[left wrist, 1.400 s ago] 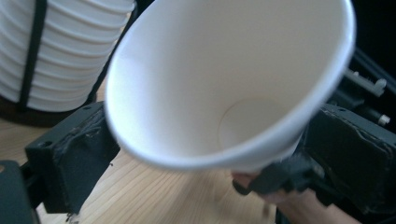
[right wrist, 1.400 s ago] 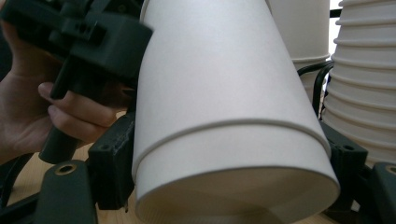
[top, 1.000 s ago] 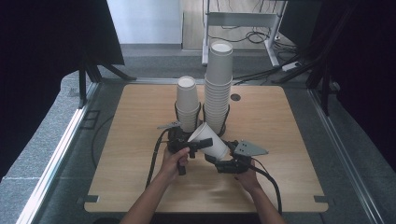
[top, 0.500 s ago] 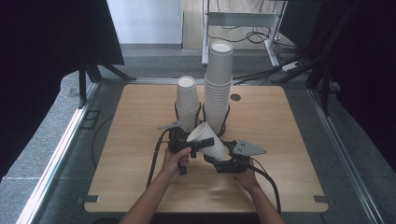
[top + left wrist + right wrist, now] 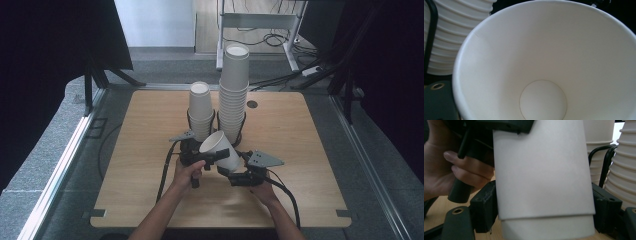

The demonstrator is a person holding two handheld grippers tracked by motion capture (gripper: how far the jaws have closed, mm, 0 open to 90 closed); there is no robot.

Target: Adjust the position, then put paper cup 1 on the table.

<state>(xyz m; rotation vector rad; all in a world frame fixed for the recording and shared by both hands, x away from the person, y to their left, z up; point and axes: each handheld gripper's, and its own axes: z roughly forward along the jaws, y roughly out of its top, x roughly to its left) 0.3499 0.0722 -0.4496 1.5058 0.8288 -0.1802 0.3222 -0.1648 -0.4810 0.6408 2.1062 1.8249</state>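
Note:
A white paper cup (image 5: 222, 150) is held tilted above the table's middle, its mouth turned up and to the left. My left gripper (image 5: 207, 157) is shut on it near the rim, and the left gripper view looks straight down into the bare inside of the cup (image 5: 544, 62). My right gripper (image 5: 235, 172) is shut on the cup's lower body. In the right gripper view the cup wall (image 5: 541, 175) fills the gap between the black fingers (image 5: 484, 212), with a hand and the other gripper's body at upper left.
Just behind the grippers stand a short cup stack (image 5: 201, 107) and a tall cup stack (image 5: 234, 90), each in a black wire holder. The wooden table (image 5: 310, 125) has a round hole (image 5: 252, 104) at the back. Cables trail from both grippers toward the front edge.
The cup has tipped a little further, its mouth turning more toward the left gripper. Both hands have stayed almost in place.

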